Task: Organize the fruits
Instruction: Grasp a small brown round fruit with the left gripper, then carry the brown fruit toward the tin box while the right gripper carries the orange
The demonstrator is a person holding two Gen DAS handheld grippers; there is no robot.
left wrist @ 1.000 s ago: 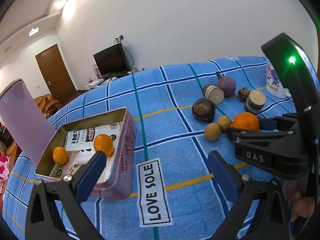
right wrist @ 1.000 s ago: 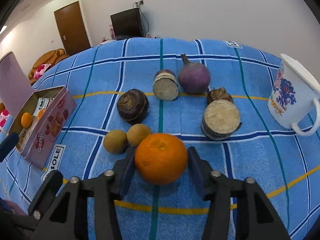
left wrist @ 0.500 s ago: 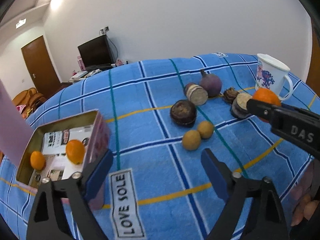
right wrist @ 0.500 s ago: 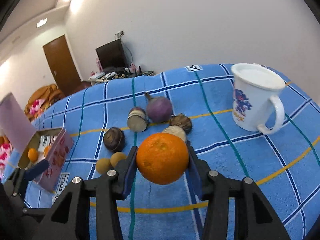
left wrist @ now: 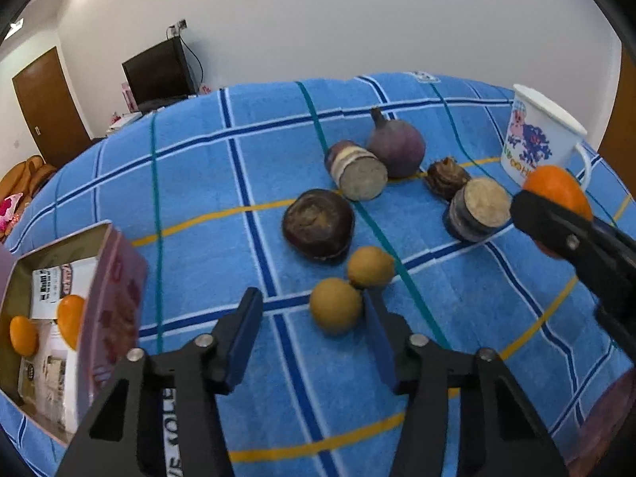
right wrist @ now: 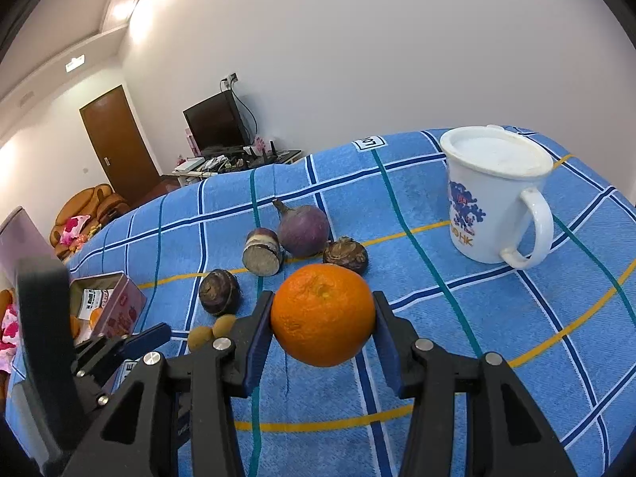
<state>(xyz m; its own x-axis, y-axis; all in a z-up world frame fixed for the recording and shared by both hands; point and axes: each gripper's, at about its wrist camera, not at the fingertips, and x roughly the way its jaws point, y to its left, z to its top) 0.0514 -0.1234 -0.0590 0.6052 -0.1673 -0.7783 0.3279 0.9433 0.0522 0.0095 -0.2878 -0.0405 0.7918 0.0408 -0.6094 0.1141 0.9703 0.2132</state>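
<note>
My right gripper (right wrist: 322,320) is shut on a large orange (right wrist: 322,314) and holds it above the blue checked cloth; the same orange (left wrist: 556,192) shows at the right of the left wrist view. My left gripper (left wrist: 310,310) hangs low over two small tan round fruits, its jaws closing. The nearer tan fruit (left wrist: 336,304) lies between the fingertips with the pads not pressing it; the other tan fruit (left wrist: 371,266) touches it just beyond. An open pink tin (left wrist: 115,278) at the left holds two small oranges (left wrist: 71,320).
A dark round fruit (left wrist: 318,228), two cut purple-skinned pieces (left wrist: 359,175), a purple bulb (left wrist: 397,147) and a brown knobbly fruit (left wrist: 447,177) lie mid-cloth. A white mug (right wrist: 489,198) stands at the right. The tin's lid (right wrist: 20,238) stands up at the far left.
My left gripper moved right from the tin to the tan fruits and its jaws narrowed. My right gripper lifted the orange off the cloth and swung toward the mug.
</note>
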